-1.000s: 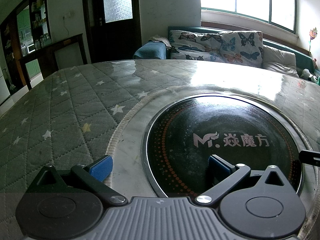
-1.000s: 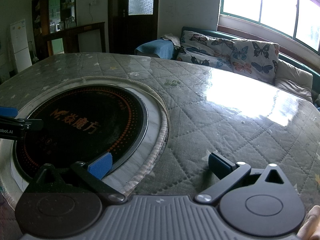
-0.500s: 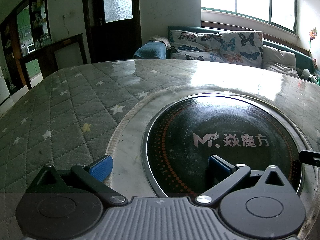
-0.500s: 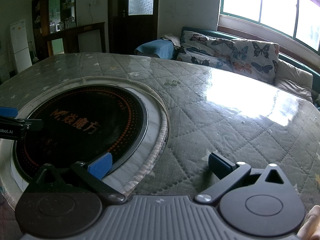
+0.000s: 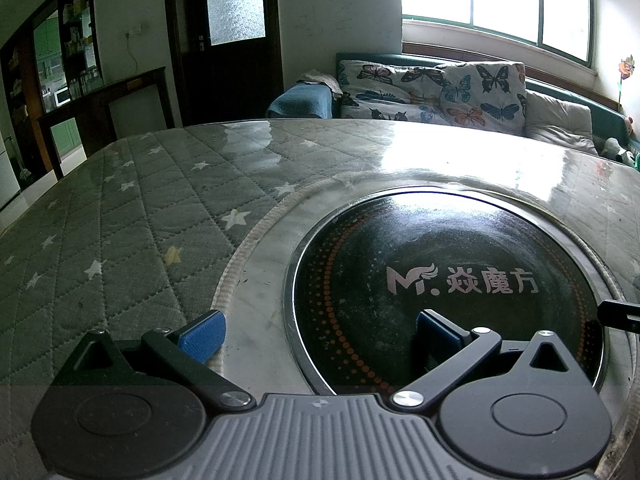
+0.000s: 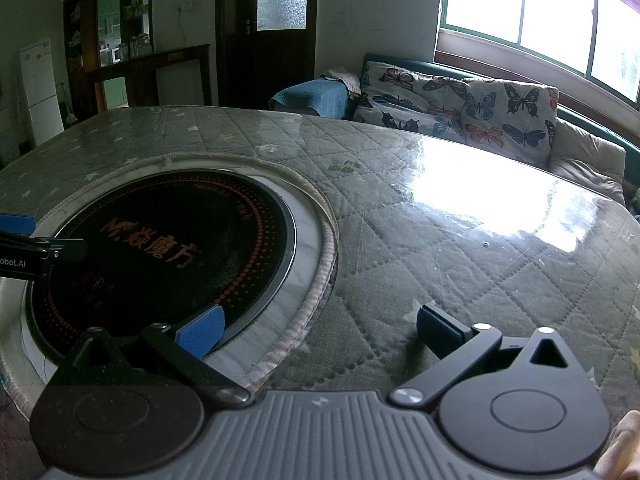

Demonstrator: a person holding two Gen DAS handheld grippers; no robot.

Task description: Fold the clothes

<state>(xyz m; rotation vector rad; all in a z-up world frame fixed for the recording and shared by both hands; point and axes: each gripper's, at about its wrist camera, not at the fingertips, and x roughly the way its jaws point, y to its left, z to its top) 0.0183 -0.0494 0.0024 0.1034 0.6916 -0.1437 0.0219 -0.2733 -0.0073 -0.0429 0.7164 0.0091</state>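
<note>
Your left gripper [image 5: 320,332] and right gripper [image 6: 320,330] rest low over the quilted table [image 6: 460,248], jaws spread wide and empty, likely waiting to start. No clothing shows; a black cooktop [image 5: 440,280] sits at twelve o'clock.

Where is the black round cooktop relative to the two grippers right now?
The black round cooktop sits sunk in the quilted table cover, ahead and right of the left gripper; in the right wrist view it lies left of the right gripper.
</note>
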